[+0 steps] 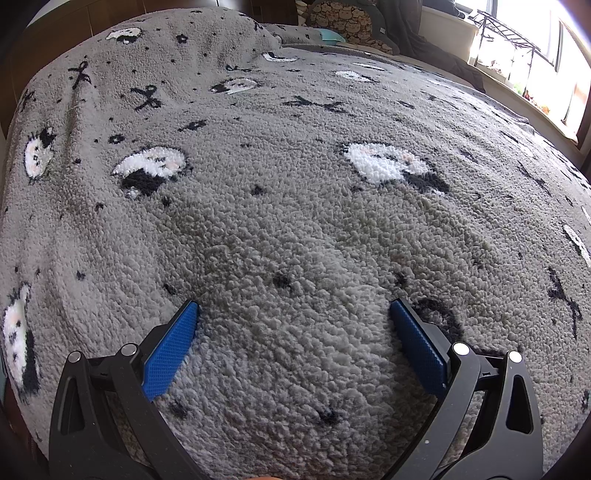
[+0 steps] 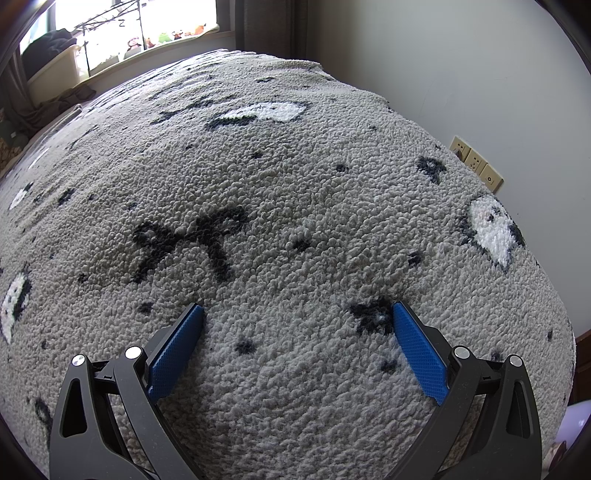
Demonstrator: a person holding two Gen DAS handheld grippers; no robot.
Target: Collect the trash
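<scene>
Left gripper spread wide, blue pads apart, nothing between them, poised low over the fleecy grey blanket; whether the tips touch the pile, I cannot tell. Right gripper equally wide and empty over the same blanket, with its black and white pattern. No trash shows in either view. Beyond: a cat-print cushion, a bright window, a white wall with sockets.
</scene>
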